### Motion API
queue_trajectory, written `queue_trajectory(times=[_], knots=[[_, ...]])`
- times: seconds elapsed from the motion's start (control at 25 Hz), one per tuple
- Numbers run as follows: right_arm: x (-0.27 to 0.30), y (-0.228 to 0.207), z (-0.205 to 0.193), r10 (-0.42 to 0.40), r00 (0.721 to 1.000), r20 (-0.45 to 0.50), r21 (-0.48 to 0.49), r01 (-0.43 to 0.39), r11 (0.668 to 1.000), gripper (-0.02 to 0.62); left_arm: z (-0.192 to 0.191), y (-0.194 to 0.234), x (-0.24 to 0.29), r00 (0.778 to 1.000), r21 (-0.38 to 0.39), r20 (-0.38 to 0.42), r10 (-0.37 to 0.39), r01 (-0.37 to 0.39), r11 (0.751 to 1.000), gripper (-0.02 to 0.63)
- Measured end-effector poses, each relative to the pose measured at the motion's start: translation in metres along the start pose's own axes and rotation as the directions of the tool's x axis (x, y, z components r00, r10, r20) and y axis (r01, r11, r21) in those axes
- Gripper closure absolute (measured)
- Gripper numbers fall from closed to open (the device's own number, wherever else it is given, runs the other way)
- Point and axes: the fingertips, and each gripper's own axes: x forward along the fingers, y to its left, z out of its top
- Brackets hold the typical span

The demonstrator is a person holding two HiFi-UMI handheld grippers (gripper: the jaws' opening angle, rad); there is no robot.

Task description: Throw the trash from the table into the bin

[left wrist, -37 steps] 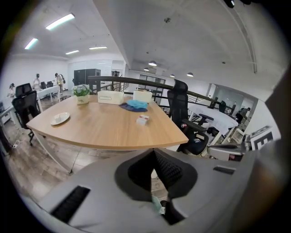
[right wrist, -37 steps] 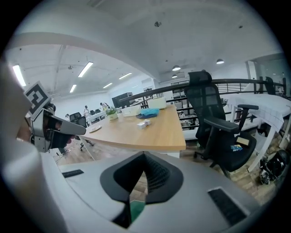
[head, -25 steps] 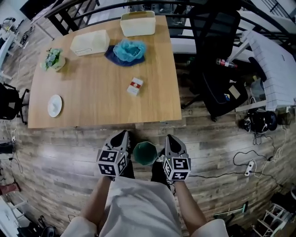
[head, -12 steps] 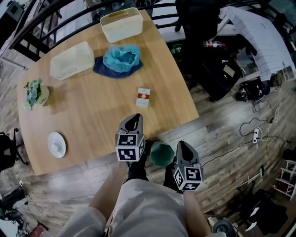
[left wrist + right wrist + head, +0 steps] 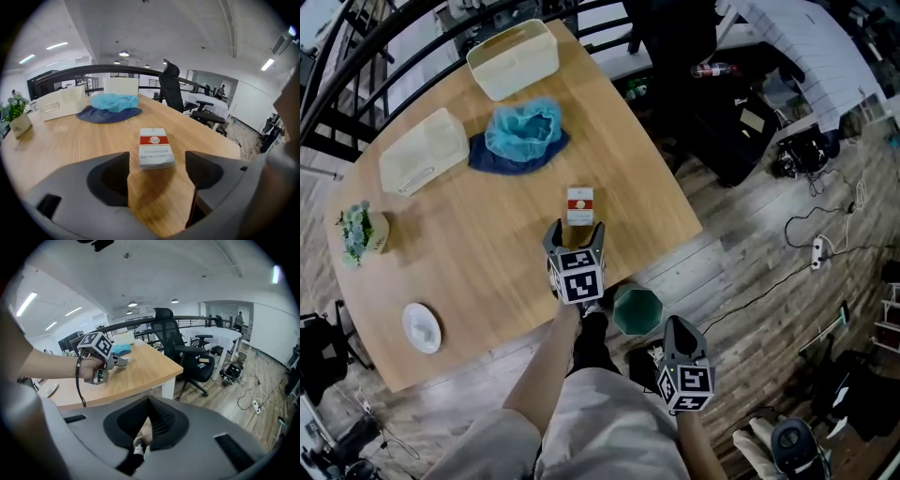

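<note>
Wooden floorboards and a pale table (image 5: 487, 262) fill the head view. At the far end stand two cream baskets (image 5: 513, 58), with a blue net cap (image 5: 523, 129) near them. A potted plant (image 5: 358, 232) sits at the left edge and a white dish (image 5: 422, 327) lies near the front. The cigarette pack (image 5: 579, 205) lies flat toward the table's right near corner, and the left gripper (image 5: 576, 232) is right behind it, tips pointing at it. A green bin (image 5: 637, 309) stands on the floor just off the near edge, between the two grippers. The right gripper (image 5: 678, 325) hangs over the floor, near and to the right of the bin. Over to the left gripper view: the jaws have just been opening and now gape wide. Nothing is between the pads, and the pack rests on the wood just beyond the gap, touching neither side. Now the right gripper view: that claw is drawn together, only a slit left. Beyond it are the hand (image 5: 89, 367) with the other gripper over the tabletop and a black office chair (image 5: 187, 352) to the right.
</note>
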Motion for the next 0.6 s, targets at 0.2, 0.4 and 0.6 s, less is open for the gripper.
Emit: queue_trajectory(times=[0.2,0.4,0.6], knots=[[-0.014,-0.014,-0.022,-0.048,0.999,-0.022,0.039,0.049,0.998,0.569,0.001,-0.006,0.022,0.999,0.011,-0.014,0.032,-0.032,0.999,0.241],[-0.024,-0.029,-0.03,-0.074,0.997,-0.016,0.083,0.075,0.994,0.569,0.001,0.001,0.019,0.996,-0.006,0.009,0.089,-0.088,0.996,0.318],[-0.029,-0.038,-0.039,-0.05,0.999,0.014,0.099,0.048,0.994,0.569,0.001,-0.019,-0.002,0.997,0.044,0.05,0.064,-0.067,0.997,0.318]])
